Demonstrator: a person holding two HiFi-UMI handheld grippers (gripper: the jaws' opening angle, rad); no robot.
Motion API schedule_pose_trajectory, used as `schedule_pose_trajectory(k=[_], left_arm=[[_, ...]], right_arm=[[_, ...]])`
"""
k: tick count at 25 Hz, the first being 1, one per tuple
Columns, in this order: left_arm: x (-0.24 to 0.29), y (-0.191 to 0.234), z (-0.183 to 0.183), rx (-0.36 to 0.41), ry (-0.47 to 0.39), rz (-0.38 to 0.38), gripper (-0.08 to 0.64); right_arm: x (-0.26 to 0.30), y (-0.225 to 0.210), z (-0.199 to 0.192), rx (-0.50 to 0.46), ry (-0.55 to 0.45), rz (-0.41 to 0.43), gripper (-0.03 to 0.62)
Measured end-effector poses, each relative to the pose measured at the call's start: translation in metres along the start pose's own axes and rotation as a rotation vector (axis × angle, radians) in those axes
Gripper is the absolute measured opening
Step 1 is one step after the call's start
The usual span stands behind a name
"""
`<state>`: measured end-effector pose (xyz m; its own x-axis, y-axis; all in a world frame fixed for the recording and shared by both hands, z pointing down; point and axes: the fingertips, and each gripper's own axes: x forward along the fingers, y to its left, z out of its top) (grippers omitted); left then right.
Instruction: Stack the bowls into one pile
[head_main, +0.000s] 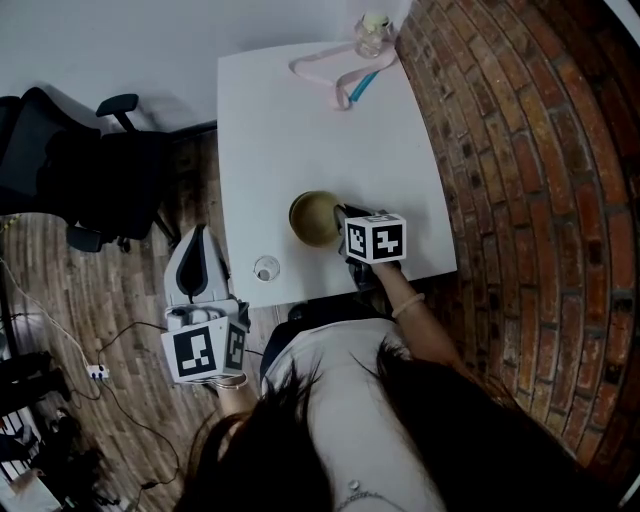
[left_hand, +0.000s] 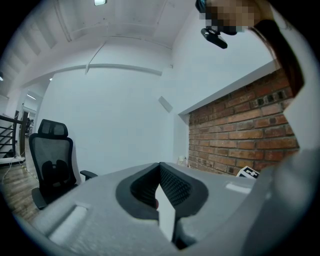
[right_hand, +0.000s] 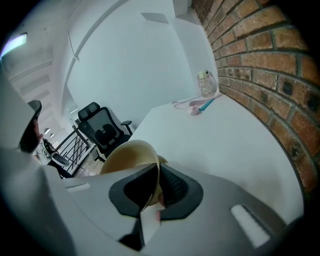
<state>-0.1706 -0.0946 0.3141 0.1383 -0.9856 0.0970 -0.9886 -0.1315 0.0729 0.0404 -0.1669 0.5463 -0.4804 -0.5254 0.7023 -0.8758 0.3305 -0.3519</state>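
Observation:
A tan bowl (head_main: 313, 218) sits on the white table (head_main: 300, 130) near its front edge. My right gripper (head_main: 343, 217) reaches it from the right and is shut on its right rim. In the right gripper view the bowl's (right_hand: 131, 154) thin wall runs between the dark pads (right_hand: 172, 185) of that gripper (right_hand: 154, 186); whether a second bowl nests inside it is unclear. My left gripper (head_main: 199, 238) hangs off the table's left side over the floor. Its jaws (left_hand: 160, 187) are shut with nothing in them, pointing at a white wall.
A small white round object (head_main: 266, 268) lies at the table's front left. A pink-and-blue strap (head_main: 338, 72) and a glass jar (head_main: 372, 34) lie at the far edge. A brick wall (head_main: 520, 150) runs along the right. A black office chair (head_main: 85, 175) stands left.

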Motion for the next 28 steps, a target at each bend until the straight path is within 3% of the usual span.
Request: schedule_pose_trajectory(k=[28], left_arm=[[0.02,0.009,-0.016,-0.006,0.057,0.044,0.0]], right_arm=[[0.032,-0.011,-0.01,0.016,0.075,0.016,0.023]])
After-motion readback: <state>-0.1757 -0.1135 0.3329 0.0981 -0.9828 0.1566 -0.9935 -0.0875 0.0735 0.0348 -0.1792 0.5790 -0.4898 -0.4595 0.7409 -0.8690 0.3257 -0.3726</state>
